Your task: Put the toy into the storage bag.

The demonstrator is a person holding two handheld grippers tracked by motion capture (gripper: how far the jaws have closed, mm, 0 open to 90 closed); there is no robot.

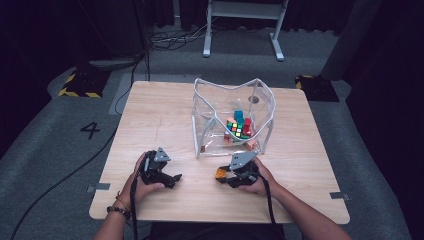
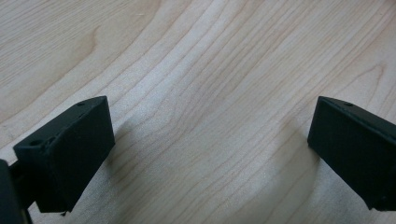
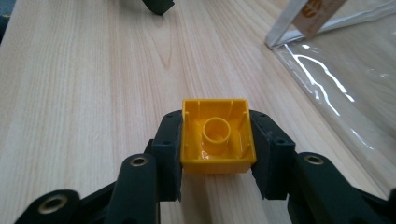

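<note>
A yellow toy brick (image 3: pixel 217 137), hollow side up, sits between the pads of my right gripper (image 3: pixel 217 144), which is shut on it from both sides just above the wooden table (image 3: pixel 70 93). From the high view the brick (image 1: pixel 220 173) shows at the tips of the right gripper (image 1: pixel 223 176), in front of the clear bag (image 1: pixel 260 90). My left gripper (image 1: pixel 175 179) rests at the front left of the table. Its jaws (image 2: pixel 210 140) stand wide open over bare wood with nothing between them.
The clear plastic bag (image 3: pixel 336 70) with white edging stands open at mid-table, holding a colourful puzzle cube (image 1: pixel 236 127) and several small blocks. One jaw tip of the left gripper (image 3: pixel 159 5) shows far off. Grey carpet and cables surround the table.
</note>
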